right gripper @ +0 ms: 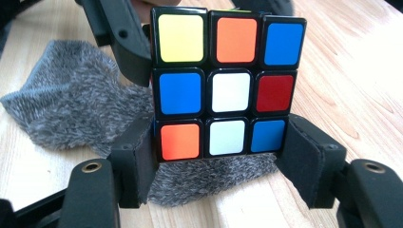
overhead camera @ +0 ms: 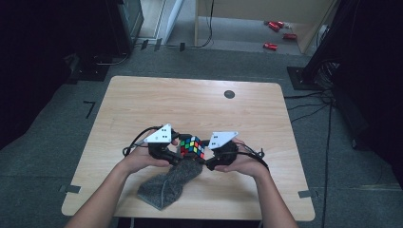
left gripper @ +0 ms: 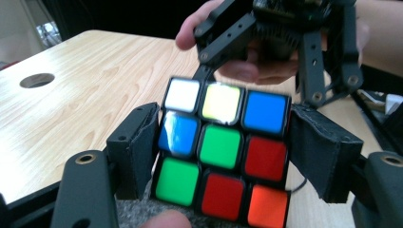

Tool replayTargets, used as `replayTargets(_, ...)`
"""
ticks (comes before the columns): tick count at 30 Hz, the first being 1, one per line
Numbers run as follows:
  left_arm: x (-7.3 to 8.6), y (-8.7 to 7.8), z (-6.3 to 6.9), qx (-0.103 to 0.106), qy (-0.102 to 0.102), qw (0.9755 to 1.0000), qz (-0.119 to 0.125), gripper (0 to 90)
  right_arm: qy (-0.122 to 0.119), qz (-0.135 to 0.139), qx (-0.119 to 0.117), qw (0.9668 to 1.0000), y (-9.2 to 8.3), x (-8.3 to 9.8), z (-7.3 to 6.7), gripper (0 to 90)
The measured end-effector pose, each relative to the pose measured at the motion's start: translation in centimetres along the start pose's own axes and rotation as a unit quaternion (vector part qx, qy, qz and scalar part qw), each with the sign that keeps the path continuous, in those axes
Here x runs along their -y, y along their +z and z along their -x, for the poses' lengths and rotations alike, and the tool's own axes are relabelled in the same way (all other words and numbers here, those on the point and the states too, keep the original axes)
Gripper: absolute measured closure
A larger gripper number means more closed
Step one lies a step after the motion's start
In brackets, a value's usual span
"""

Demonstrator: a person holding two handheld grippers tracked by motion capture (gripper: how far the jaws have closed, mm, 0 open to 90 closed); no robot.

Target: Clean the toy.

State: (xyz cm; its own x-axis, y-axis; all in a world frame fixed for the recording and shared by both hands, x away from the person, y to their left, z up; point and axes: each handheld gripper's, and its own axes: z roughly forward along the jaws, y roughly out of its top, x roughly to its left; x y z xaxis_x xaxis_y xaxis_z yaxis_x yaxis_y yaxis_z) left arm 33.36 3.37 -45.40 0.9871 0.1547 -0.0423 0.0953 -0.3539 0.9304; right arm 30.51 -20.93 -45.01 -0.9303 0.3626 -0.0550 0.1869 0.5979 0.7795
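Being held upright over the grey cloth [overhead camera: 167, 184]: puzzle cube [overhead camera: 192, 146] (no long axis), clamped between left gripper [overhead camera: 175, 148] and right gripper [overhead camera: 207, 151] jaws.

table [overhead camera: 142, 99]: light wood, rounded corners, dark round hole [overhead camera: 229, 94] far side | floor [overhead camera: 57, 142]: grey carpet, tape marks | bkgd: wooden partition [overhead camera: 266, 9], red items [overhead camera: 278, 33] on floor beyond | L+R: dark equipmt stands, cables [overhead camera: 309, 102] trailing | light: dim, edges v. dark
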Motion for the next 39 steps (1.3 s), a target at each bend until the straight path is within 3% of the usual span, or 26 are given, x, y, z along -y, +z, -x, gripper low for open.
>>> replayTargets(10,-0.2,-0.6,0.3,0.002,0.009,0.9999,0.010,33.6,0.005,0.011,-0.005,0.9999,-0.1,0.0,-0.2,33.7)
replayTargets(16,-0.3,-1.0,0.3,-0.002,0.006,0.9995,0.030,34.9,0.035,0.028,-0.009,0.9989,0.3,0.1,-0.4,32.6)
replayTargets(24,-0.4,-1.9,-0.3,-0.005,-0.021,0.9967,0.078,35.7,0.060,0.026,-0.011,0.9978,2.0,0.7,-0.8,32.5)
replayTargets(28,-0.2,-2.2,-0.4,0.000,-0.029,0.9955,0.090,35.7,0.074,0.041,-0.009,0.9964,2.6,0.8,-0.7,33.1)
replayTargets(32,0.0,-2.2,-0.3,0.000,-0.033,0.9950,0.094,35.7,0.097,0.074,-0.026,0.9922,2.4,0.9,-0.3,32.9)
replayTargets(36,0.1,-2.2,-0.3,-0.003,-0.028,0.9956,0.089,35.7,0.091,0.080,-0.050,0.9914,2.5,0.8,-0.5,31.9)
replayTargets(39,0.1,-2.3,-0.2,-0.003,-0.028,0.9955,0.090,35.7,0.093,0.080,-0.055,0.9909,2.5,0.7,-0.7,30.9)
